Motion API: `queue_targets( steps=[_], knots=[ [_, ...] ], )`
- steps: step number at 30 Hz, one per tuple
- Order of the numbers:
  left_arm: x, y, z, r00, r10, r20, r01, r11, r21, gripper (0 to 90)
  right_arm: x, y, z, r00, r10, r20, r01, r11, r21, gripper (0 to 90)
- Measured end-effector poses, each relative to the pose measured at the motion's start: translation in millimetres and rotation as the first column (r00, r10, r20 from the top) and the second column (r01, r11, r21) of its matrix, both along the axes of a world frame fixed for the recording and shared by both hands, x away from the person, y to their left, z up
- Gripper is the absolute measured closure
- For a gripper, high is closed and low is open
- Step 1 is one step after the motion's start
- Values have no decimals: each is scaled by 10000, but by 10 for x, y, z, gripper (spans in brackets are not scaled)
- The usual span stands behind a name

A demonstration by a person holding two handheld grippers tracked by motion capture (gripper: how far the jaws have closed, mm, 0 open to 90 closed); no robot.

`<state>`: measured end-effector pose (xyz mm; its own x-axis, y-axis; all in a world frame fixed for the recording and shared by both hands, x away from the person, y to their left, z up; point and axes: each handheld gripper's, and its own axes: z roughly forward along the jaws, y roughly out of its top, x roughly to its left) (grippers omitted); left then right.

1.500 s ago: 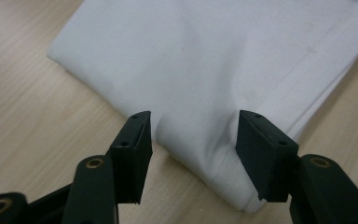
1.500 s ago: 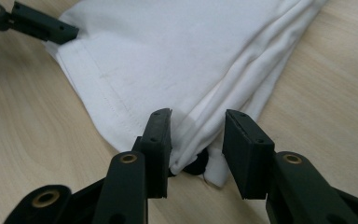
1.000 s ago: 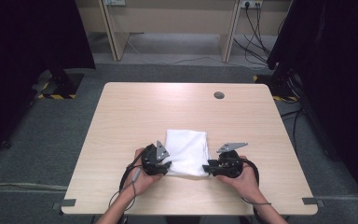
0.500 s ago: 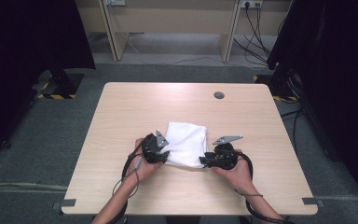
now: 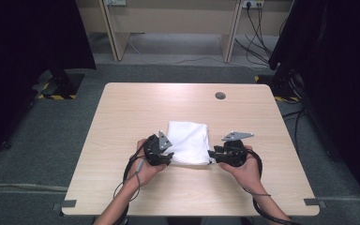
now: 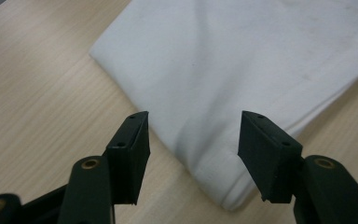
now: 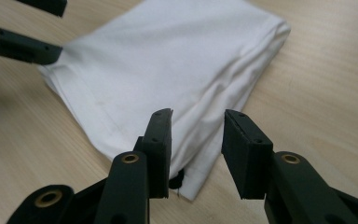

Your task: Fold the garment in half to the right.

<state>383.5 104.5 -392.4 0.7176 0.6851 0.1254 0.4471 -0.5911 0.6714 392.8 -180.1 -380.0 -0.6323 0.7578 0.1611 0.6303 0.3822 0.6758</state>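
Both hand-held grippers (left [image 6: 193,140], right [image 7: 198,140]) stand released over the folded white cloth [image 5: 189,142].

Soft, even light falls from above on the wooden table [image 5: 122,117], which is bright, while the far left and right sides of the room stay nearly black. Shadows are weak and short. The white cloth [image 6: 242,70] is a little overexposed. In both gripper views the near jaws look slightly blurred.
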Motion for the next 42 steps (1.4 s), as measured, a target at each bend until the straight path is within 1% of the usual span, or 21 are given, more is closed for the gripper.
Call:
queue_targets(
  steps=[2, 3, 5, 6, 7, 8, 9, 10, 13, 18, 22, 23, 24, 25, 26, 27, 28, 29, 31, 32, 42],
  knots=[
    [-23, -24, -6, 10000, -91, -11, 92, 9999, 96, 430, -21, 40, 42, 9995, 305, 13, -305, 9995, 87, 621],
    [-27, -41, -24, 9999, -115, -70, 115, 9999, 89, 430, -35, 75, 37, 9987, 499, -34, -499, 9988, 1, 618],
    [-37, -100, -106, 9993, -241, -274, 248, 9993, 262, 430, -67, 156, -15, 9966, 807, -181, -814, 9958, -421, 618],
    [-37, -100, -106, 9993, -241, -274, 248, 9993, 262, 429, -67, 156, -15, 9966, 807, -181, -814, 9958, -421, 618],
    [-37, -100, -106, 9993, -241, -274, 248, 9993, 262, 429, -74, 200, -121, 9955, 877, -355, -907, 9913, -956, 618],
    [-29, -115, -154, 9990, -265, -351, 275, 9993, 269, 429, -74, 200, -121, 9955, 877, -355, -907, 9913, -956, 620],
    [-29, -115, -154, 9990, -265, -351, 275, 9993, 269, 430, -74, 200, -121, 9955, 877, -355, -907, 9913, -956, 620],
    [-29, -115, -154, 9990, -265, -351, 275, 9993, 269, 430, -41, 145, -186, 9966, 650, -512, -692, 9941, -837, 620],
    [-13, -115, -191, 9989, -211, -421, 219, 9996, 196, 430, -32, 102, -213, 9970, 510, -578, -552, 9958, -733, 632],
    [-18, -120, -180, 9991, -205, -380, 213, 9995, 212, 424, -33, 100, -242, 9964, 548, -653, -595, 9956, -723, 629],
    [-56, -91, -135, 9997, -142, -200, 141, 9999, -57, 412, -27, 89, -225, 9967, 498, -642, -535, 9969, -569, 608],
    [-56, -91, -135, 9997, -142, -200, 141, 9999, -57, 412, -37, 69, -170, 9983, 415, -408, -433, 9981, -439, 608],
    [-60, -69, -91, 10000, -54, -58, 53, 9997, -237, 412, -37, 69, -170, 9983, 415, -408, -433, 9981, -439, 586],
    [-60, -69, -91, 10000, -54, -58, 53, 9997, -237, 391, -37, 69, -170, 9983, 415, -408, -433, 9981, -439, 586],
    [-59, -43, -37, 10000, 63, 70, -60, 9991, -429, 391, -27, 52, -130, 9993, 344, -153, -349, 9986, -401, 559],
    [-59, -43, -37, 10000, 63, 70, -60, 9991, -429, 368, -27, 52, -130, 9993, 344, -153, -349, 9986, -401, 559],
    [-59, -43, -37, 10000, 63, 70, -60, 9991, -429, 368, -16, 33, -88, 9996, 287, 14, -286, 9991, -320, 559],
    [-63, -13, 3, 9996, 188, 195, -176, 9982, -567, 368, -16, 33, -88, 9996, 287, 14, -286, 9991, -320, 538],
    [-63, -13, 3, 9996, 188, 195, -176, 9982, -567, 361, -14, 20, -49, 9996, 237, 139, -233, 9993, -278, 538],
    [-68, 13, 35, 9993, 282, 255, -264, 9974, -666, 361, -14, 20, -49, 9996, 237, 139, -233, 9993, -278, 511],
    [-109, 108, 136, 9980, 460, 433, -420, 9951, -894, 348, 3, -46, 57, 9984, 266, 504, -255, 9994, -222, 431]
  ],
)
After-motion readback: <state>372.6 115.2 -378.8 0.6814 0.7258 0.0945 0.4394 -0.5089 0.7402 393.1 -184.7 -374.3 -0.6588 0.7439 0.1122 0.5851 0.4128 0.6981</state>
